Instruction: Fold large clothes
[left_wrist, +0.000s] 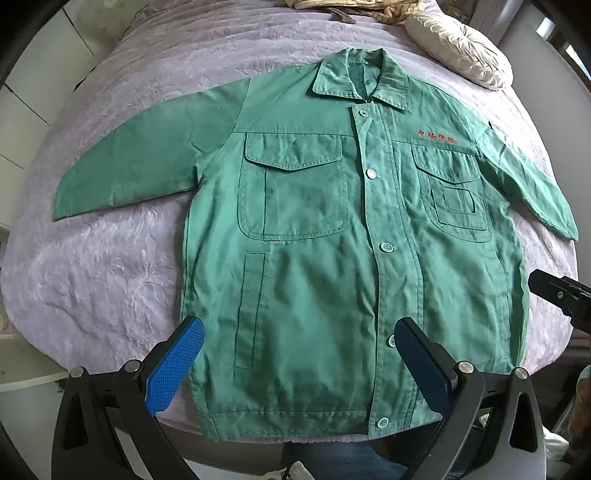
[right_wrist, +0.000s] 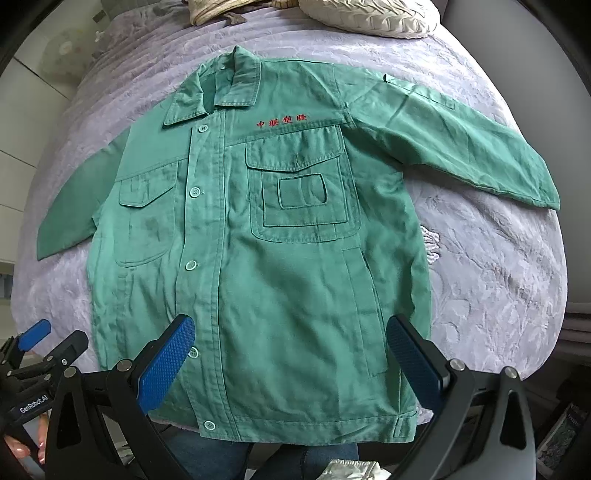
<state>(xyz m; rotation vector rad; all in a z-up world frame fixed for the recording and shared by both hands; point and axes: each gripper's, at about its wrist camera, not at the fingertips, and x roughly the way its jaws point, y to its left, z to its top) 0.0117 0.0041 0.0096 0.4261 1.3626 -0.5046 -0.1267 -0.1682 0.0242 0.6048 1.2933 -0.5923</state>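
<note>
Green cotton jacket (left_wrist: 314, 229) is laid flat, front up and buttoned, on the lilac bedspread (left_wrist: 110, 280), filling the centre of both frames, sleeves spread to either side; nothing has been folded yet. Left tongs (left_wrist: 299, 365) and right tongs (right_wrist: 291, 363) are both held spread wide above the hem at the bottom of frame, pinching nothing. If bedspread were caught with the cloth, it could be dragged up; a one-layer pinch could skew the fold; the cushion (left_wrist: 458, 51) at the upper right could be nudged.

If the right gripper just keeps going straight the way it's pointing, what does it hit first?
Most likely the green jacket: the open right gripper points at its lower front panel, beside the button placket. Depth is unclear.
</note>
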